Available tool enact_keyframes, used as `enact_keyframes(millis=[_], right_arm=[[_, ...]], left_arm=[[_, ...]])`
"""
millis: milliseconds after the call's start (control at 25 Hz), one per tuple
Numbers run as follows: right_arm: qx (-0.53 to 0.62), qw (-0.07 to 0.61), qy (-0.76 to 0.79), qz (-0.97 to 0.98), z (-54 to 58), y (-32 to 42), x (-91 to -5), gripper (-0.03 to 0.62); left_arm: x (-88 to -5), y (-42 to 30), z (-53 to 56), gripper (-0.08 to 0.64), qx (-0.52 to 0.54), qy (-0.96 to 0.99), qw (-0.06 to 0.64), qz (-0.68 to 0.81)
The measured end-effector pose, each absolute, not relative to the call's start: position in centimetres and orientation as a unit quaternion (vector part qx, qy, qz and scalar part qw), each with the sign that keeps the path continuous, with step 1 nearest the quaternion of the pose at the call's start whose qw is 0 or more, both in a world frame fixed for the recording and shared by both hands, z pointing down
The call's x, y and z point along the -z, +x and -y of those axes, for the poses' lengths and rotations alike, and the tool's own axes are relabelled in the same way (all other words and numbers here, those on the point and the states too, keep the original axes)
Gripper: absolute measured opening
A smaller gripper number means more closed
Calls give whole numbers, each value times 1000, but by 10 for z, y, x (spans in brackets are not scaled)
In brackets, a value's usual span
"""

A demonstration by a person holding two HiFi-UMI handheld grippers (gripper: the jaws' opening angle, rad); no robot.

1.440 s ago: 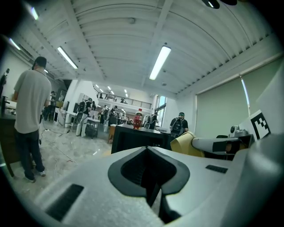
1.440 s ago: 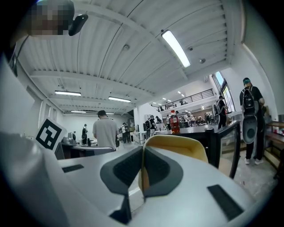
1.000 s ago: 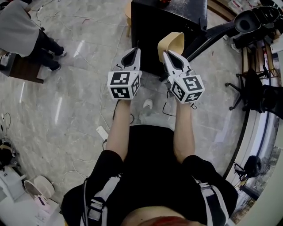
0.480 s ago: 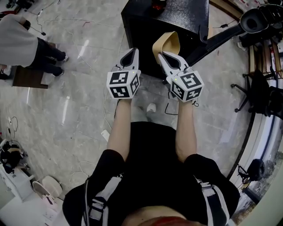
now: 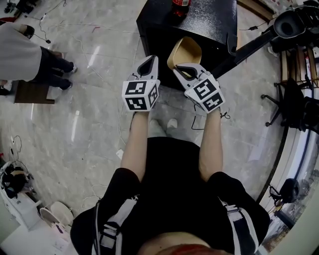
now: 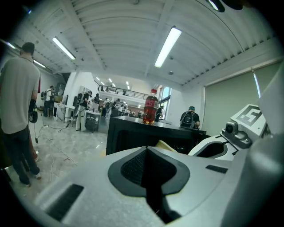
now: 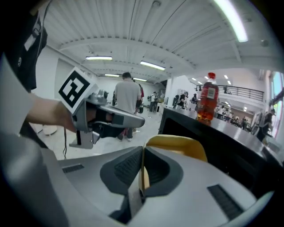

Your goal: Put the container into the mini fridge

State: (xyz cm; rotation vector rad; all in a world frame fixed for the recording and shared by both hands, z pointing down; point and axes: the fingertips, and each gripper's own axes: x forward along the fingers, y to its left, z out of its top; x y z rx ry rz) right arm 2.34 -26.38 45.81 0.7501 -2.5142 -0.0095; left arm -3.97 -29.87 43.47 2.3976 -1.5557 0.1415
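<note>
My right gripper [image 5: 183,68] is shut on the rim of a tan, open container [image 5: 185,51], which it holds up just in front of the black mini fridge [image 5: 199,20]. In the right gripper view the container [image 7: 177,146] sticks up yellow past the closed jaws, its thin wall pinched between the pads, with the fridge [image 7: 222,146] close behind. My left gripper [image 5: 146,63] hangs to the left of the container, shut and empty. In the left gripper view its jaws are pressed together [image 6: 146,166] and the fridge [image 6: 133,137] faces me.
A red drink bottle [image 5: 181,5] stands on the fridge top, also visible as the bottle [image 7: 207,98]. A person [image 5: 25,50] stands at the left. A black chair arm [image 5: 259,35] and office chairs crowd the right. Cables trail over the marble floor [image 5: 89,114].
The right gripper has rolled and swung left with the container, tipping its open mouth more into view. The fridge sits lower and nearer in view. The left gripper has barely moved.
</note>
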Motion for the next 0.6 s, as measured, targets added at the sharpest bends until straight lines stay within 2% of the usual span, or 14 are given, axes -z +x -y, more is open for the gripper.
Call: enact_keyframes(millis=[160,600], right_arm=[[45,349,228,908,280,16,-488,18],[113,436,209,868,356,7,-529,18]], left_arm=[[-438,-52,306,11,-60,826,135,544],[-431,-70,335,11,-72,820,117,555]])
